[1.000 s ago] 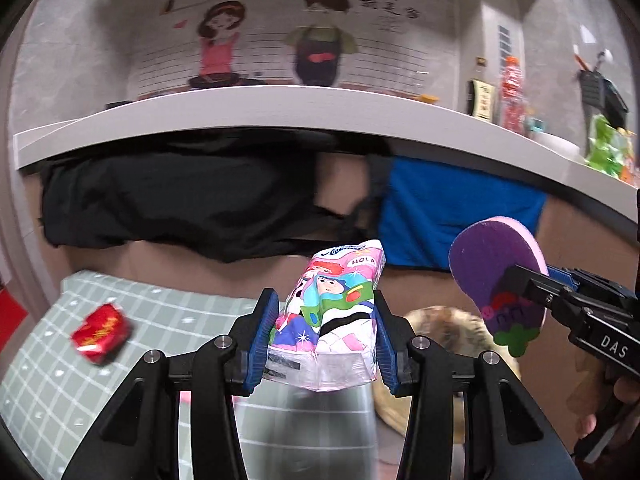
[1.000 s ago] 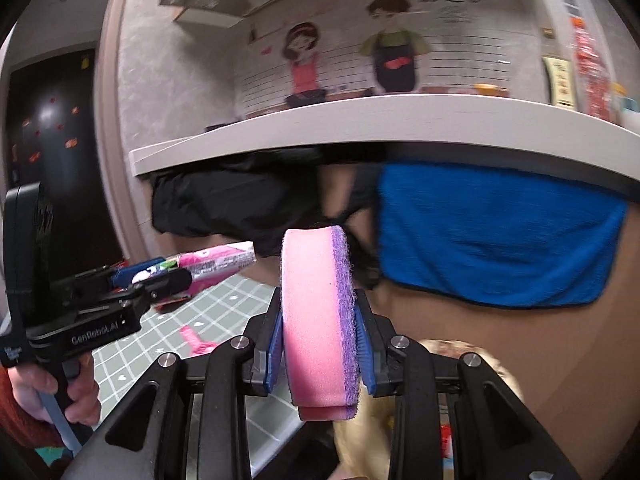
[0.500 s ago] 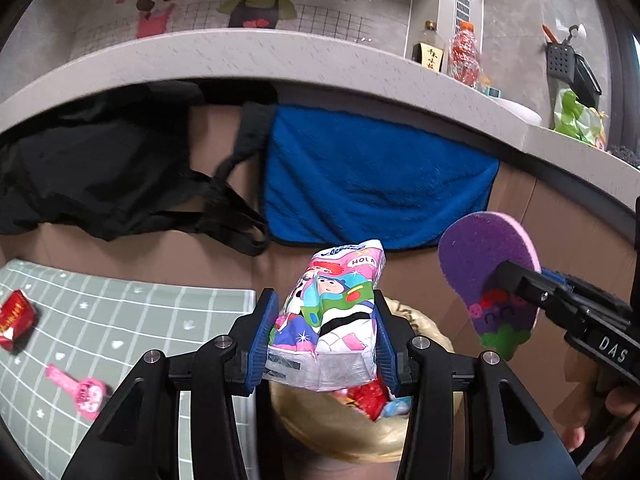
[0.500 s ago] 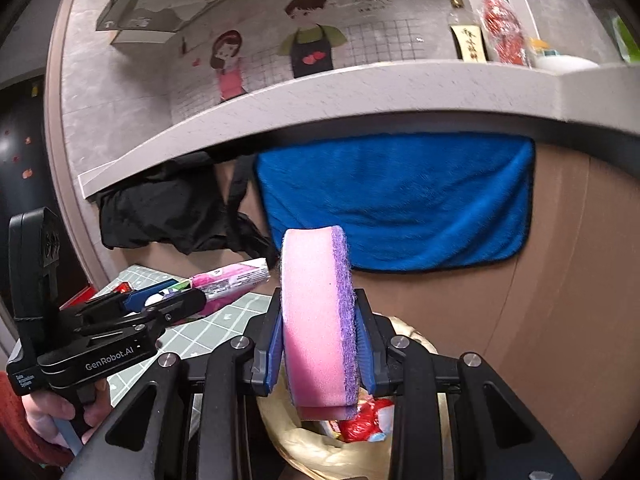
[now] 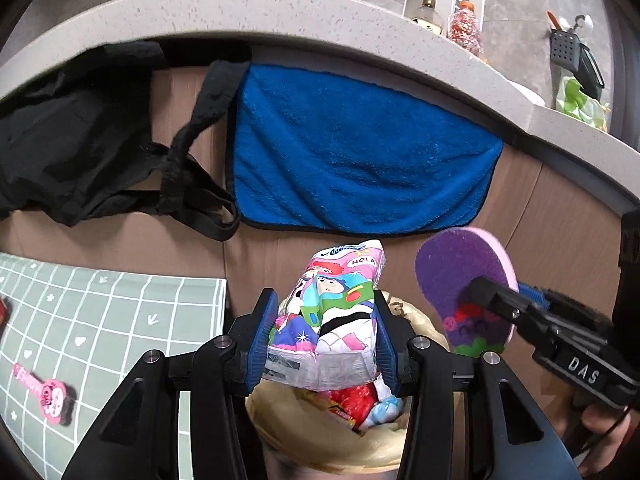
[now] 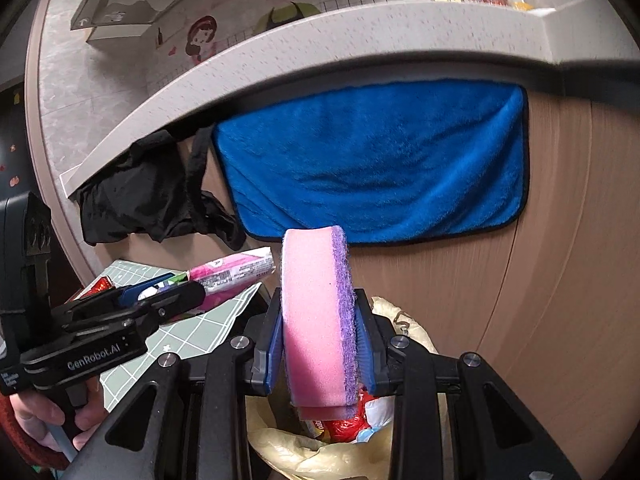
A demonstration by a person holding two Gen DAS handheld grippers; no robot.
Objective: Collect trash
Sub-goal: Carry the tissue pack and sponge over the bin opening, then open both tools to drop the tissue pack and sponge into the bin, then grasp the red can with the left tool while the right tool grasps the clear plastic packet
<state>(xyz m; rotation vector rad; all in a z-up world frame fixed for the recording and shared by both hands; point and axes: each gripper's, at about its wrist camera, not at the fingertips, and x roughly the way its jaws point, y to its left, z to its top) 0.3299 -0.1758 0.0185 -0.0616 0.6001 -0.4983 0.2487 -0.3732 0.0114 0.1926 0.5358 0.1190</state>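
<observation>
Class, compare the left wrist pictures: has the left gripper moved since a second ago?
Yes. The left gripper, gripping the tissue pack, has swung right, from over the green mat to above the bin bag.

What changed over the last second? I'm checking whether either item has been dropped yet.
Both grippers swung from the mat toward the trash bag, which now sits under them. Nothing released: left gripper still grips the tissue pack, right gripper the sponge.
</observation>
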